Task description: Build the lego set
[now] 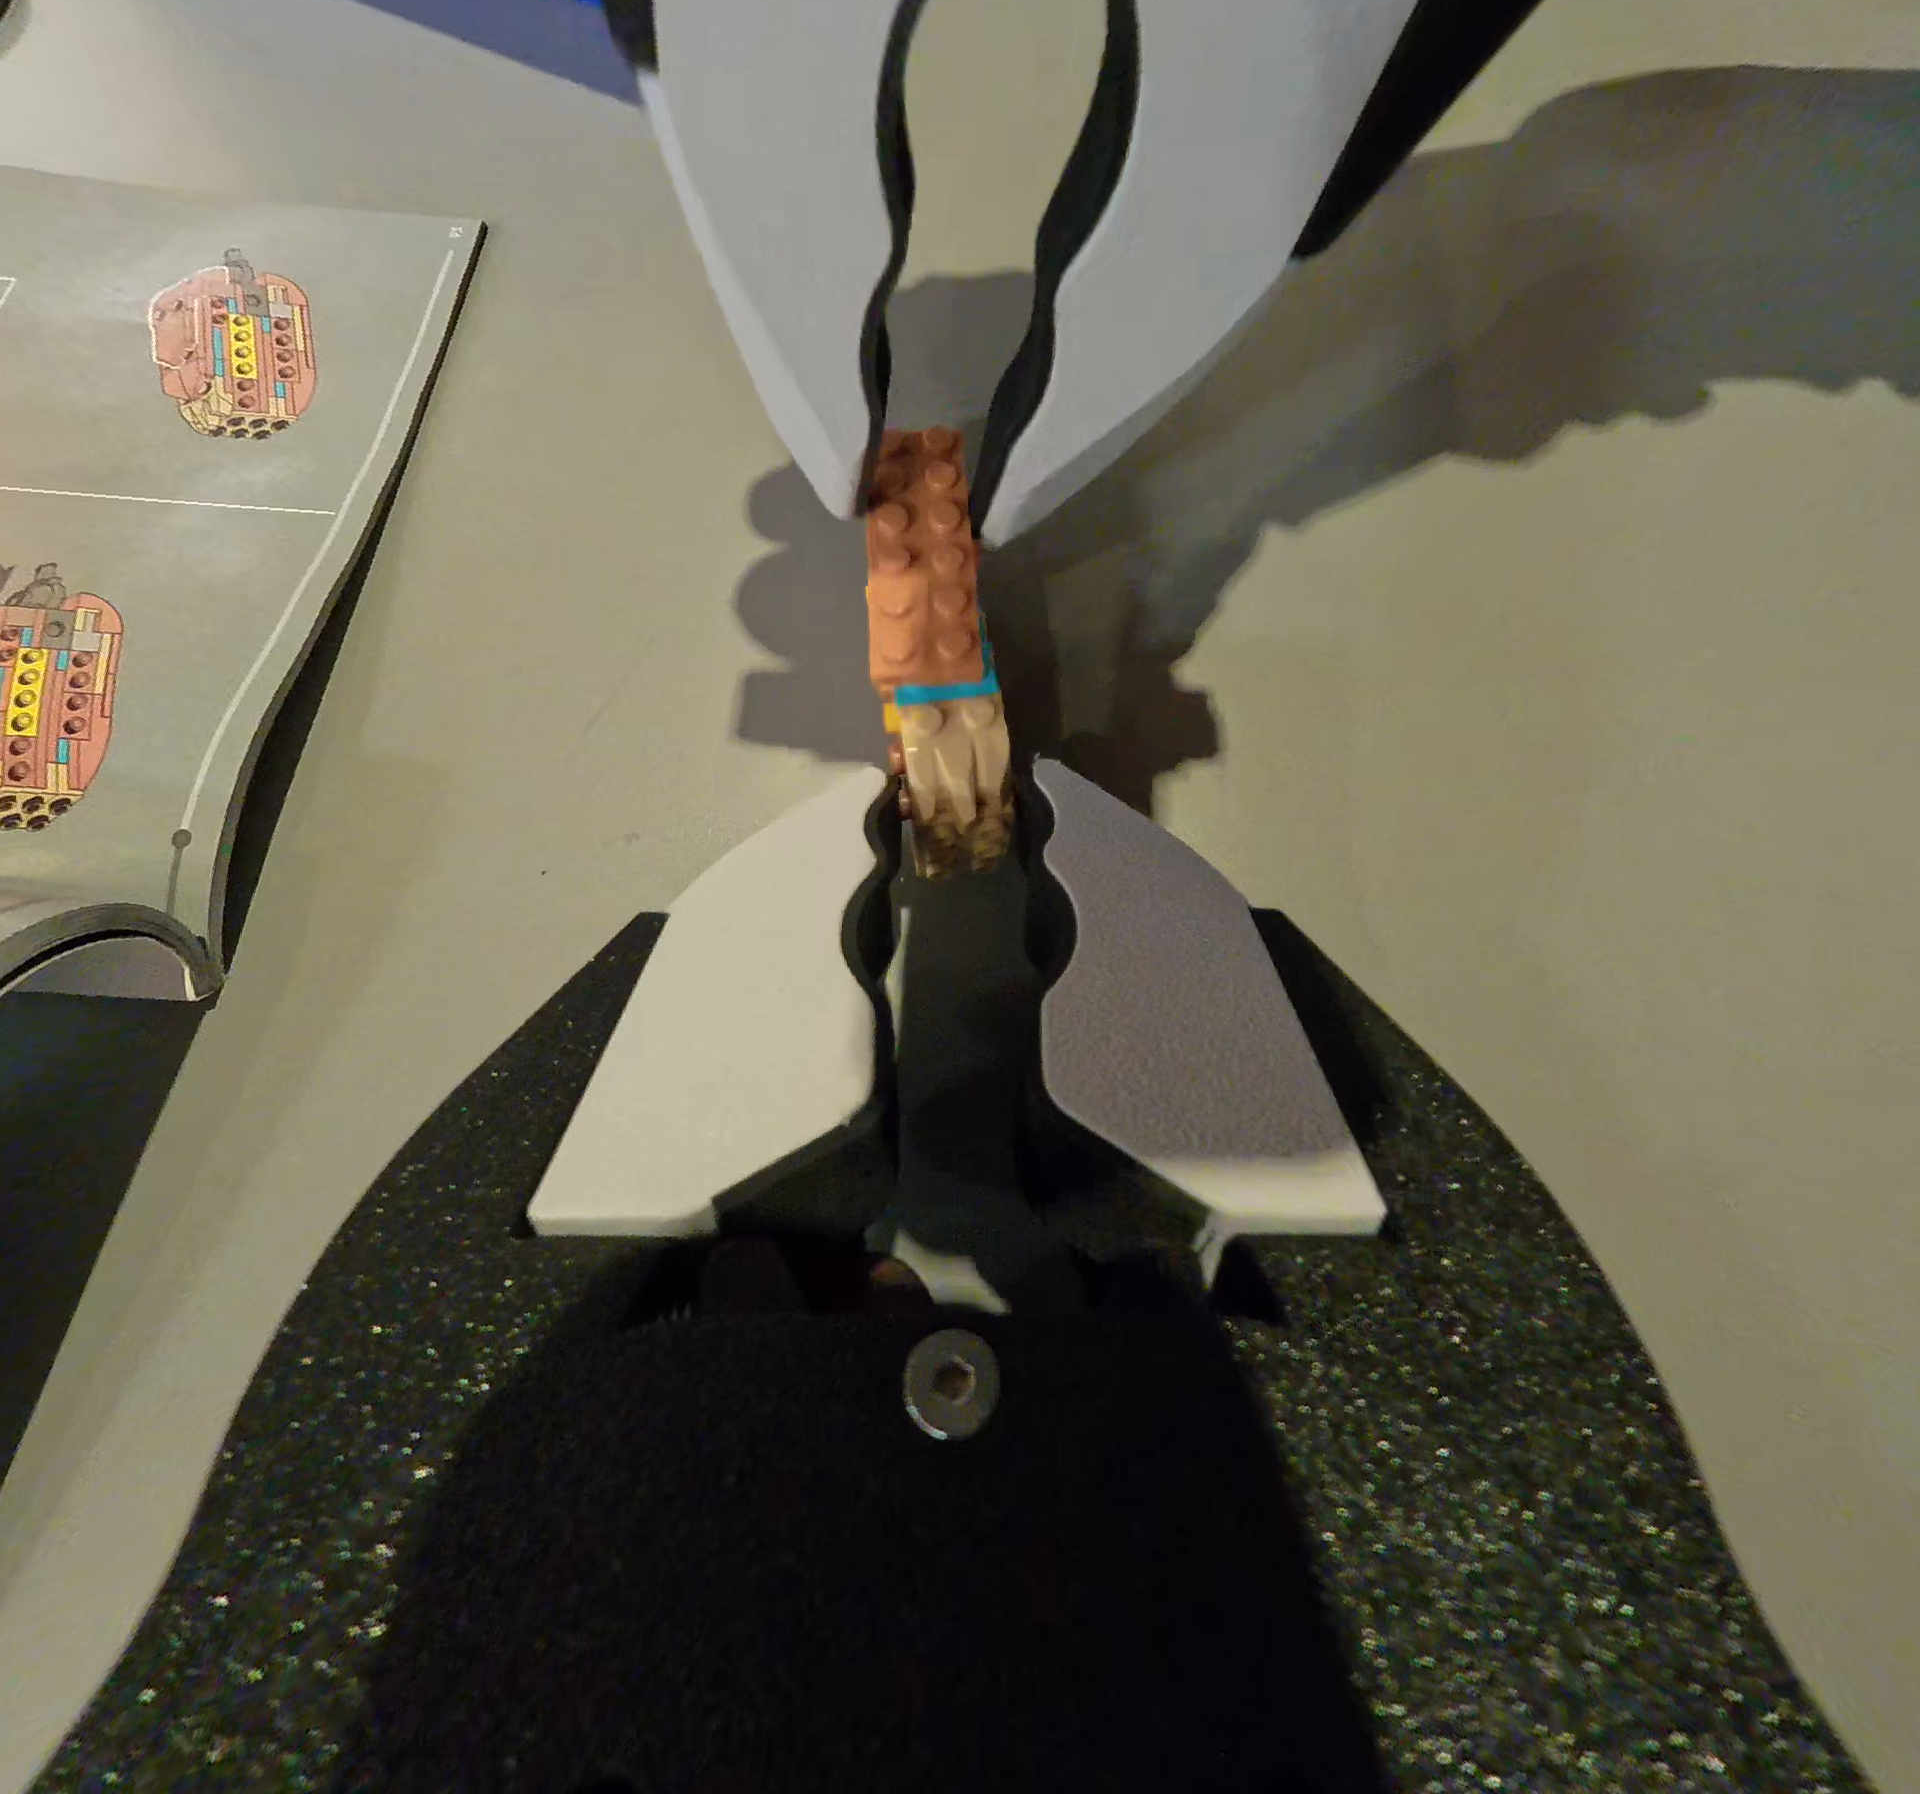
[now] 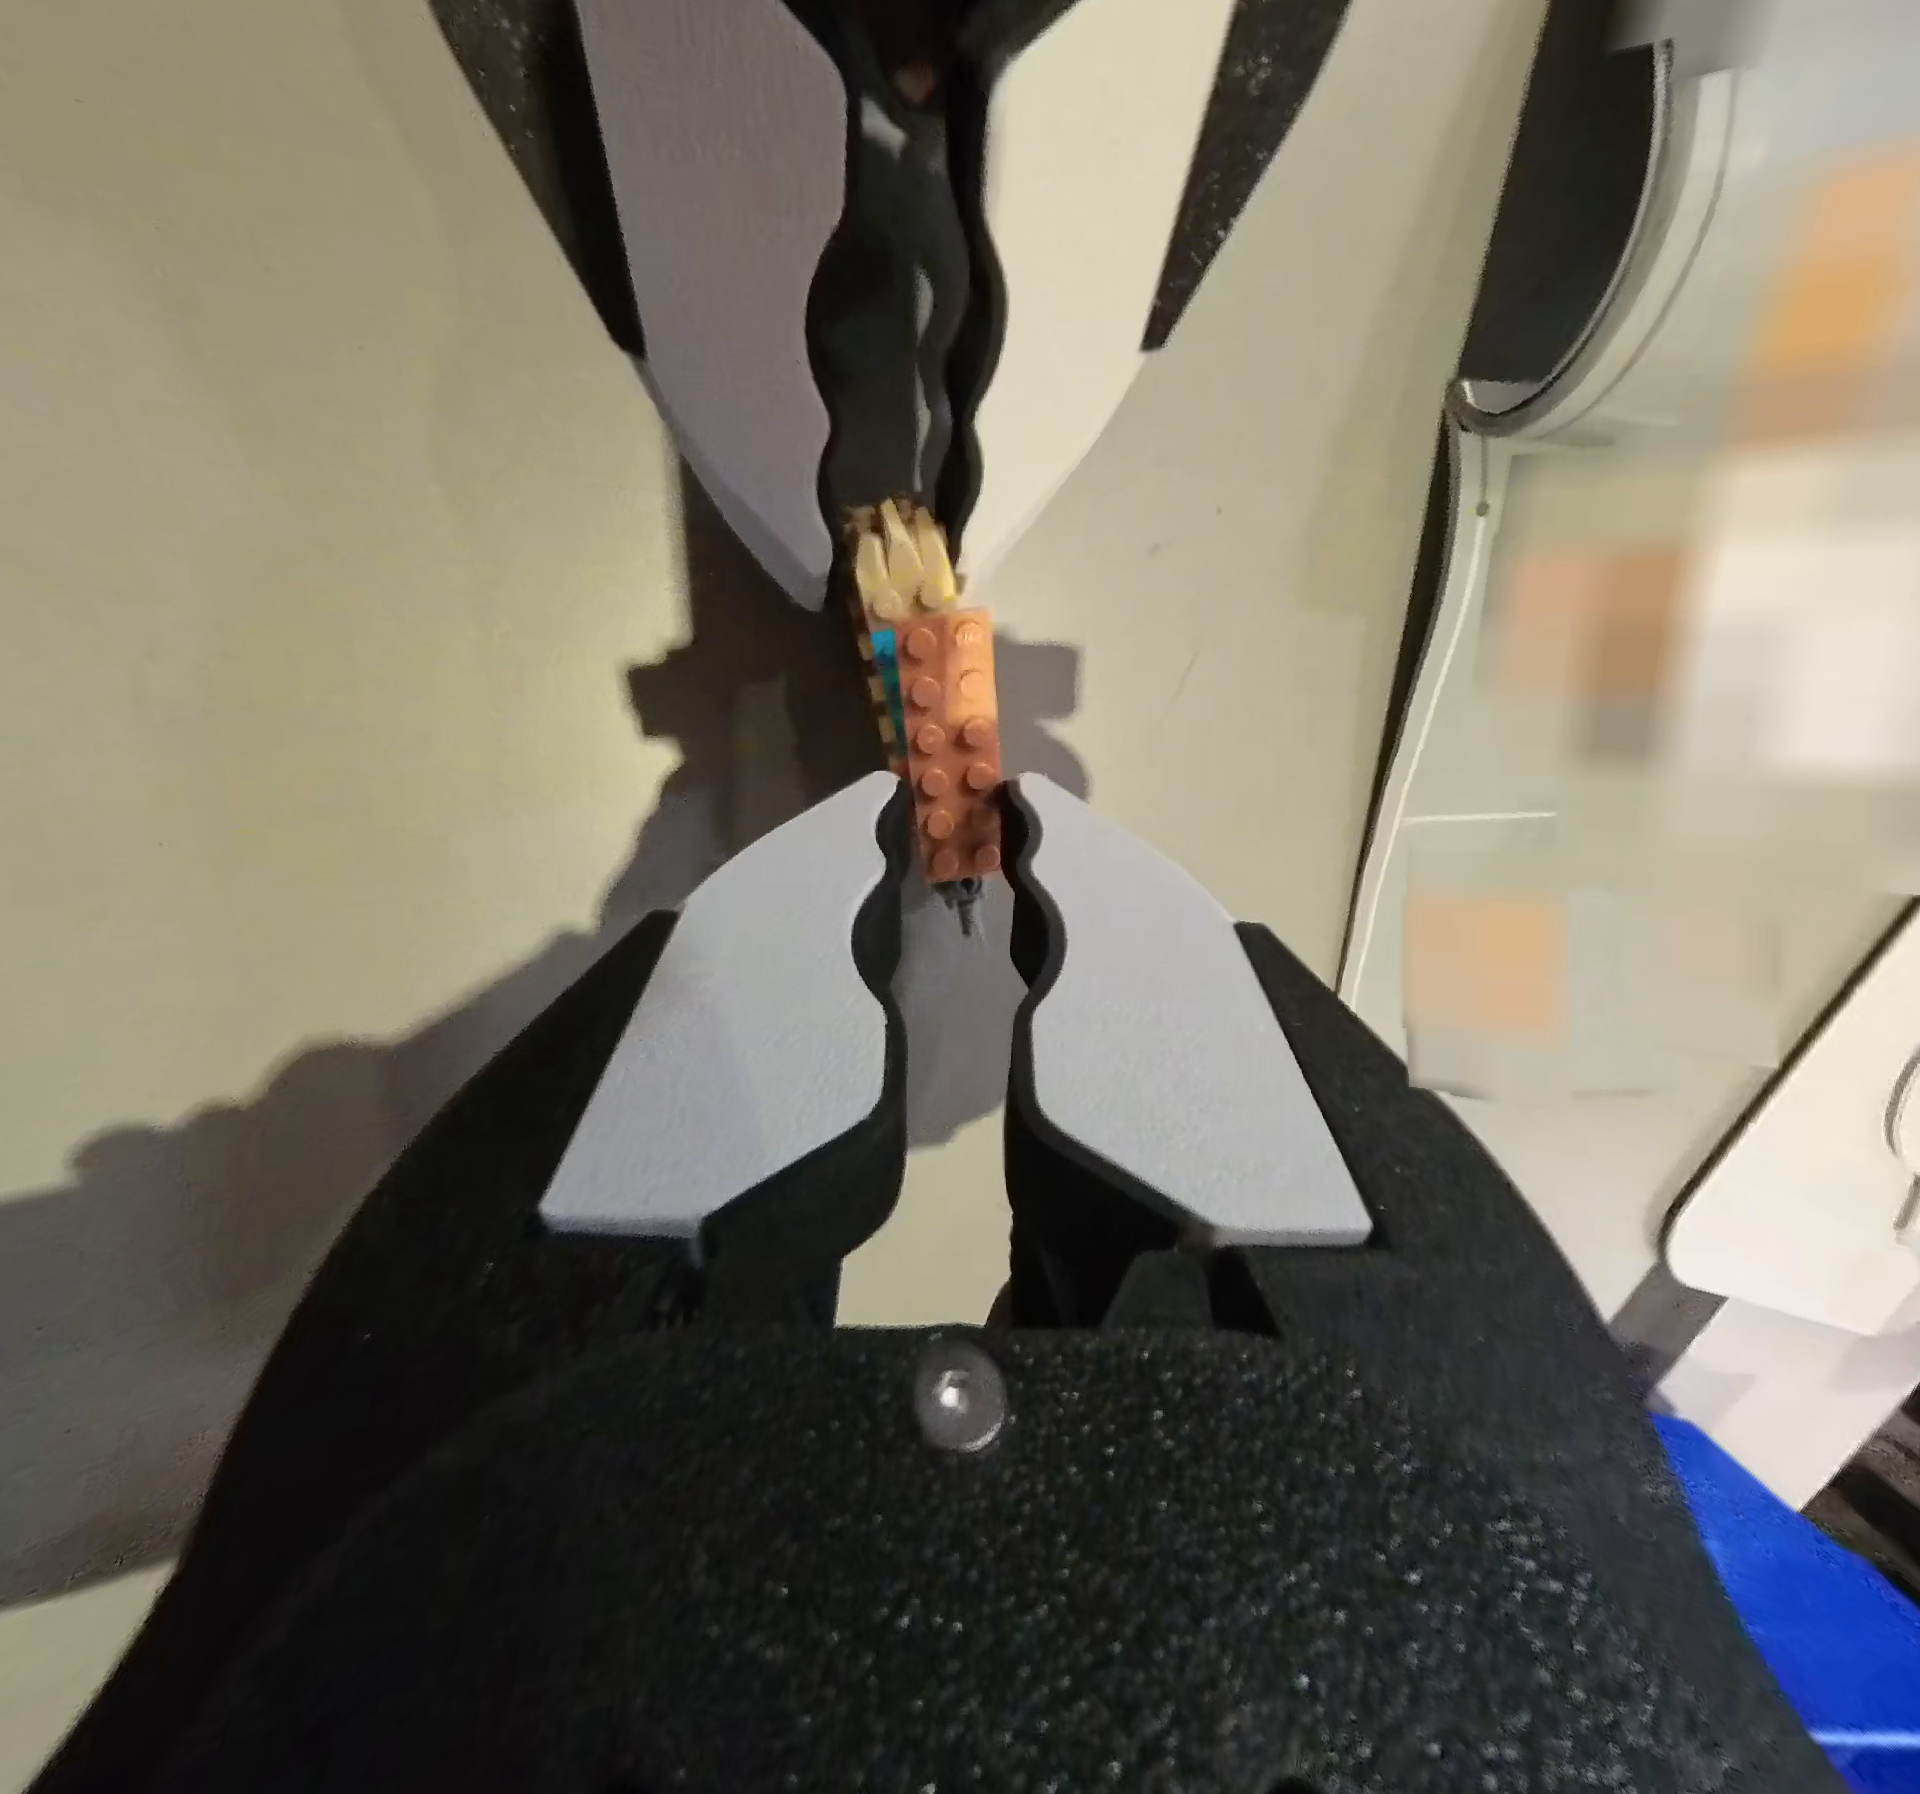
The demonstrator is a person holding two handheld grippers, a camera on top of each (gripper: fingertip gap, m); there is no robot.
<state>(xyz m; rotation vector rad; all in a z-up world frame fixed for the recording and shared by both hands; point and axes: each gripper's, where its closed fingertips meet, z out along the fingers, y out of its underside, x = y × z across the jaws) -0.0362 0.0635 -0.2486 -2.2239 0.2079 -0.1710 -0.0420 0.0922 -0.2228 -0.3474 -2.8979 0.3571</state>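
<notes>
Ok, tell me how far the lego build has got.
Done: a small model exists, brown studded bricks joined to tan pieces with a teal strip. In hand: the left gripper clamps its tan end and the right gripper its brown end, above the table. Left: the booklet pictures a much larger build, so most remains.
</notes>
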